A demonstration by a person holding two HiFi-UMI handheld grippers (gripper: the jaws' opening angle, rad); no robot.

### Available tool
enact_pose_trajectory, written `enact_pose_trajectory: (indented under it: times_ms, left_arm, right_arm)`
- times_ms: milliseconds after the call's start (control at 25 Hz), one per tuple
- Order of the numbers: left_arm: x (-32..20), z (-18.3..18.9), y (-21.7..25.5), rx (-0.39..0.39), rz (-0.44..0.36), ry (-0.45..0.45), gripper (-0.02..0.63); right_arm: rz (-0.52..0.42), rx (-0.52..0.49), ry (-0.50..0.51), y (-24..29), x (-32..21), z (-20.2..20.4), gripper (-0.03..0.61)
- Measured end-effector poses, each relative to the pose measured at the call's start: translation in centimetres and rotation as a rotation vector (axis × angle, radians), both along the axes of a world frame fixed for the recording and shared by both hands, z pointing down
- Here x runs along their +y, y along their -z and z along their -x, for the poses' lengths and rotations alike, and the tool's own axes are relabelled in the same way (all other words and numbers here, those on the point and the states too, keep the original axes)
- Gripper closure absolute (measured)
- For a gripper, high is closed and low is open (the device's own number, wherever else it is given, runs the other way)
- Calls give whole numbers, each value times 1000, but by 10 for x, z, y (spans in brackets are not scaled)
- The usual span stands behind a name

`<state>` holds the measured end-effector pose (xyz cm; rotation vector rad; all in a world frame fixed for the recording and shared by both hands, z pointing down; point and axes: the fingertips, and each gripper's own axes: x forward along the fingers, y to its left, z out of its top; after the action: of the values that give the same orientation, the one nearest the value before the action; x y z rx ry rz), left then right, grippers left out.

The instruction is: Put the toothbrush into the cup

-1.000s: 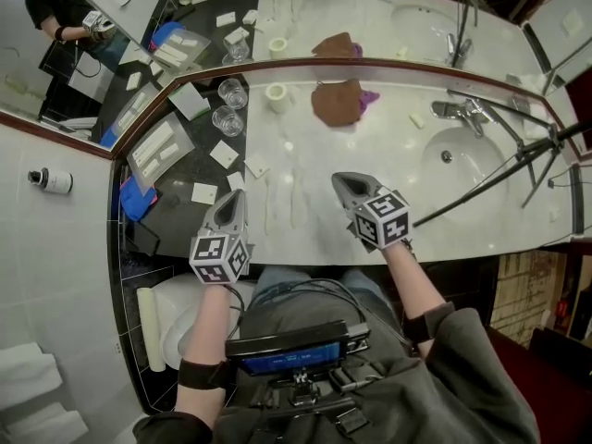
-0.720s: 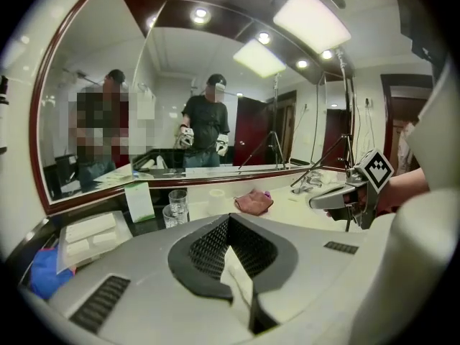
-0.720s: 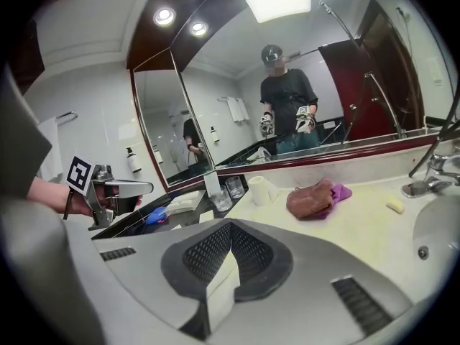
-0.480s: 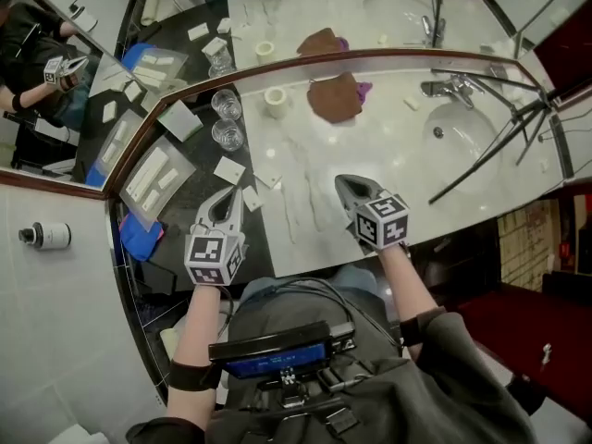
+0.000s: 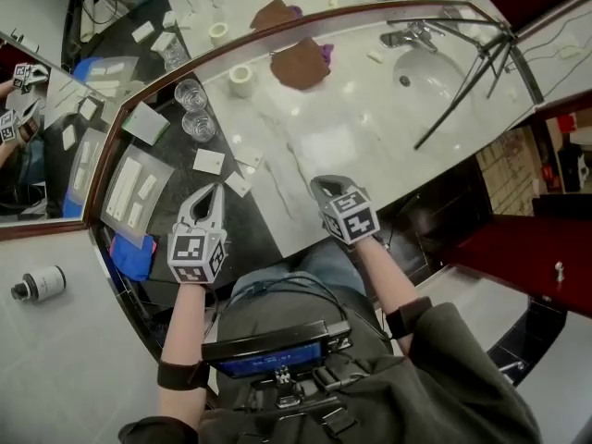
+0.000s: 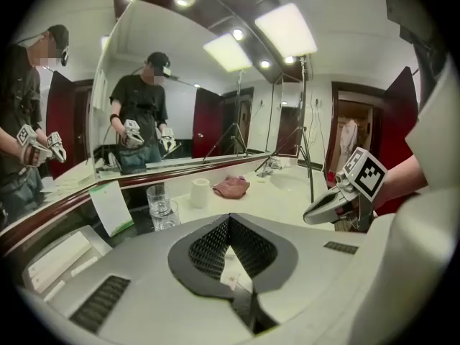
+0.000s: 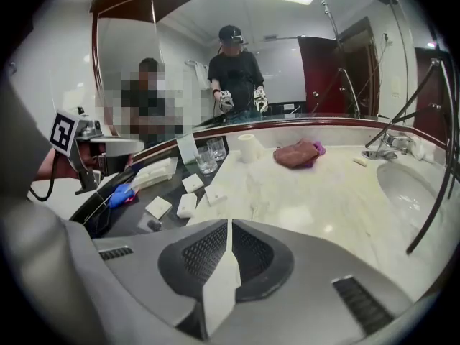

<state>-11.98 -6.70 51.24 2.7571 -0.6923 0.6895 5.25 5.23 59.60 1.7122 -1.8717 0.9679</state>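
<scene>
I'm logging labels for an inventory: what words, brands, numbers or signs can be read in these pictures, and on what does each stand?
No text can be read anywhere.
Blue screen on the person's chest device: its lines are too small to read.
White packets: print, if any, too small to tell.
Green-edged card: blurred, nothing legible.

Glossy veined marble counter (image 5: 370, 128), clear glass cups (image 5: 190, 93) — soft matt cloth (image 5: 298, 63), shiny chrome tap (image 5: 407, 37)

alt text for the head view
A person holds two empty tools over a bathroom counter: left tool shut, right tool with jaws just opening. Two glasses, a white roll and a brown cloth sit farther back.
</scene>
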Motion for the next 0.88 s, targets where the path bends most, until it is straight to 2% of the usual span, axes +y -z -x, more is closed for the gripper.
enact_pose_trajectory:
  times_ms: [120, 280, 600, 880]
  left_arm:
    - [4, -2, -3, 7, 21, 2, 611]
    - [7, -11, -4, -2, 15, -42, 611]
    - [12, -26, -14, -9, 43, -77, 611]
    - [10, -34, -27, -17, 70, -90, 611]
  right_arm:
    - [65, 32, 40, -15, 3, 6, 506]
    - [120, 69, 61, -34, -1, 10, 445]
    - [220, 170, 110, -70, -24, -1, 443]
    - [326, 147, 114, -97, -29, -7, 429]
